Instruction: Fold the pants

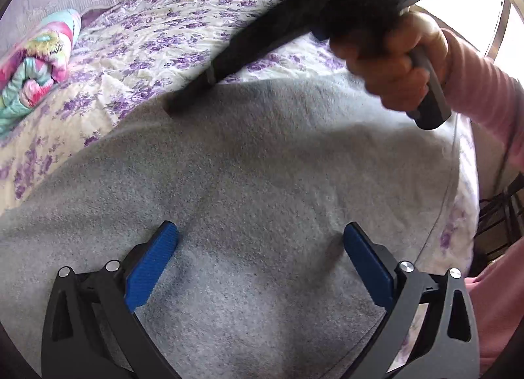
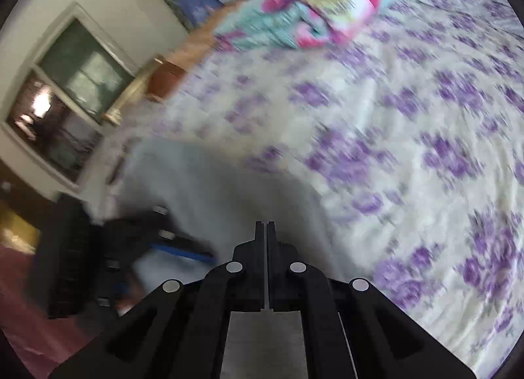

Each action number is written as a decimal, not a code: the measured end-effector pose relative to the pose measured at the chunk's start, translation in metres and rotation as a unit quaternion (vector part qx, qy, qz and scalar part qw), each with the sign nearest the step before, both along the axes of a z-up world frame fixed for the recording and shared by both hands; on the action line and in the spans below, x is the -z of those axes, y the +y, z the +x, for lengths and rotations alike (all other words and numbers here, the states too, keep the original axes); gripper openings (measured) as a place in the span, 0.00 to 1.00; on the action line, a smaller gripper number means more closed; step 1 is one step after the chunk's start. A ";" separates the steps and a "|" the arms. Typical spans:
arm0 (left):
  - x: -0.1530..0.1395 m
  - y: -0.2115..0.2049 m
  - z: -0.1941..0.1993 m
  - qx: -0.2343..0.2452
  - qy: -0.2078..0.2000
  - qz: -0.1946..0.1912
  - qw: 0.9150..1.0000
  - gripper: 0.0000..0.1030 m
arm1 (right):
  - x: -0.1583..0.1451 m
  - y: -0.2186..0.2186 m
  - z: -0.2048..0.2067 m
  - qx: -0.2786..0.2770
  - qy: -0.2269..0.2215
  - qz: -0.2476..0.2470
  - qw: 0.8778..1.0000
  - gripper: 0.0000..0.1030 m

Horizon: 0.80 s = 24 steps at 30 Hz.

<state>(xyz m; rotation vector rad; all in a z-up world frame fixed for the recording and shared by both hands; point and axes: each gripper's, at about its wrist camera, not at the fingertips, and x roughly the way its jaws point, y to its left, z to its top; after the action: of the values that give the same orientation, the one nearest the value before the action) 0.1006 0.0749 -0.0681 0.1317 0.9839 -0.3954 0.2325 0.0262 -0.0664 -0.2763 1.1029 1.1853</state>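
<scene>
Grey fleece pants (image 1: 262, 156) lie spread flat on a bed with a purple-flowered sheet (image 1: 147, 38). My left gripper (image 1: 262, 228) hovers just over their near part, its blue pads (image 1: 154, 264) wide apart with only flat cloth below: open. A hand (image 1: 393, 64) in a pink sleeve holds my right gripper (image 1: 173, 105), whose tip meets the far edge of the pants. In the blurred right wrist view its jaws (image 2: 265, 225) are pressed together over the grey cloth (image 2: 213, 182), pinching that edge. The left gripper (image 2: 177, 249) shows there as a dark blur at lower left.
A rolled, brightly coloured blanket (image 1: 36, 61) lies at the far left of the bed (image 2: 311, 9). The bed's edge (image 1: 465, 182) runs down the right side, with dark furniture beyond. A window (image 2: 72, 97) and a wall stand past the bed's other side.
</scene>
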 end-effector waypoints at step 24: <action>-0.032 0.110 -0.073 -0.230 -0.032 0.014 0.973 0.96 | 0.000 -0.152 -0.158 0.146 -0.094 0.079 0.982 0.42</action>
<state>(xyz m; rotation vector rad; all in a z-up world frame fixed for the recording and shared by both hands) 0.0275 0.1847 -0.0362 -0.0588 0.9236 0.0480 0.0742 -0.1253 -0.0662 -0.0963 0.8462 0.9574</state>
